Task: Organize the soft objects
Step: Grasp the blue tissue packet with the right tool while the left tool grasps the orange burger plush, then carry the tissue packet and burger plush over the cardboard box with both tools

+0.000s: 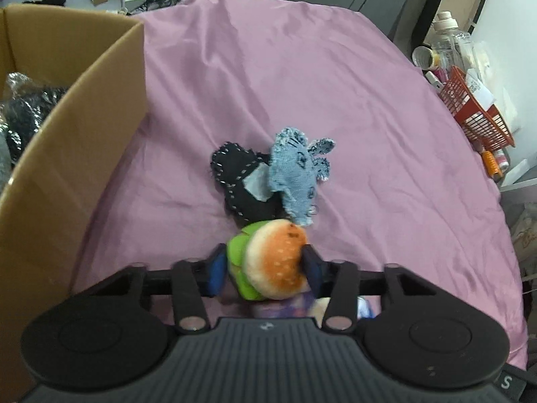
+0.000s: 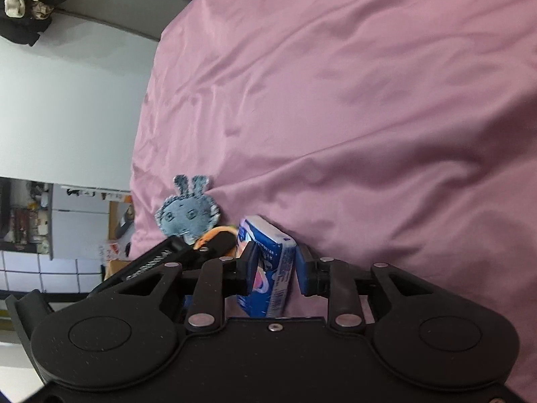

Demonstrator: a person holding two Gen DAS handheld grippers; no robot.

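Burger plush [image 1: 273, 262] is sitting pinched in the left gripper [image 1: 265, 268] jaws, just above the pink bed sheet [image 1: 335, 100]. Right gripper [image 2: 277, 265] is closing around the blue tissue pack [image 2: 268, 262]. Probably best lifting both clear before swinging to the cardboard box [image 1: 67, 154] so the denim bunny [image 1: 298, 174] isn't getting dragged.

Each hand-held gripper [image 1: 263, 270] [image 2: 275, 262] is matte black: ribbed top, two round discs, silver screws on linkage arms, blue pads [image 1: 216, 270] on the fingers.
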